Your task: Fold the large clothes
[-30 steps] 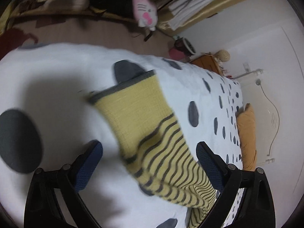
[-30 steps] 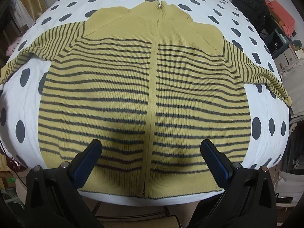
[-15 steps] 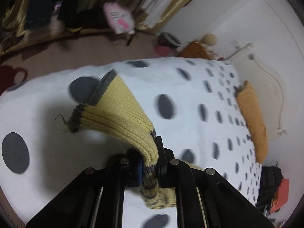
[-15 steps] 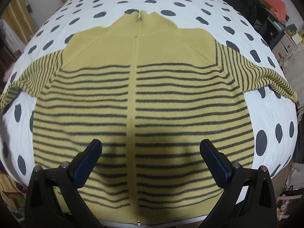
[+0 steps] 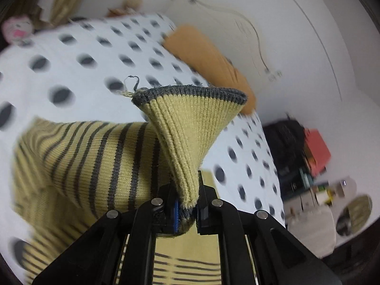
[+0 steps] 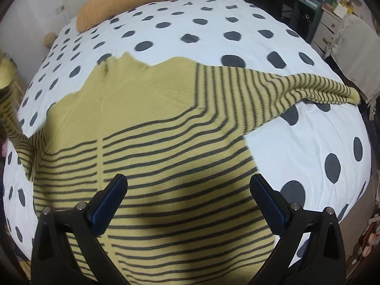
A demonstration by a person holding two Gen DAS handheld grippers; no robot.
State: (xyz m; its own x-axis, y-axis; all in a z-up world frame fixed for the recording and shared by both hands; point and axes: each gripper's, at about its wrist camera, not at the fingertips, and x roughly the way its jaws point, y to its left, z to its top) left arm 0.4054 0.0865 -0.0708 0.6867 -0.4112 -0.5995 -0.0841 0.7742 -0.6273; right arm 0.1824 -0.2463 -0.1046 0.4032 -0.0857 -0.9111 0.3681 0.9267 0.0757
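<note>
A second ago open, the left hand-held gripper now pinches the sweater cuff, lifting that sleeve toward twelve o'clock. The right hand-held gripper gapes empty over the hem on the bed.

Sweater: ribbed knit cloth, matt, yellow with dark stripes; cuff finely ribbed, dark-edged, loose thread seen at corner. Bed cover: smooth matt cloth, white with dark spots. Pillow: matt orange cloth, faintly textured. Left tool: matt black plastic, shiny metal pins, blue grooved pads. Right tool: same finish.
</note>
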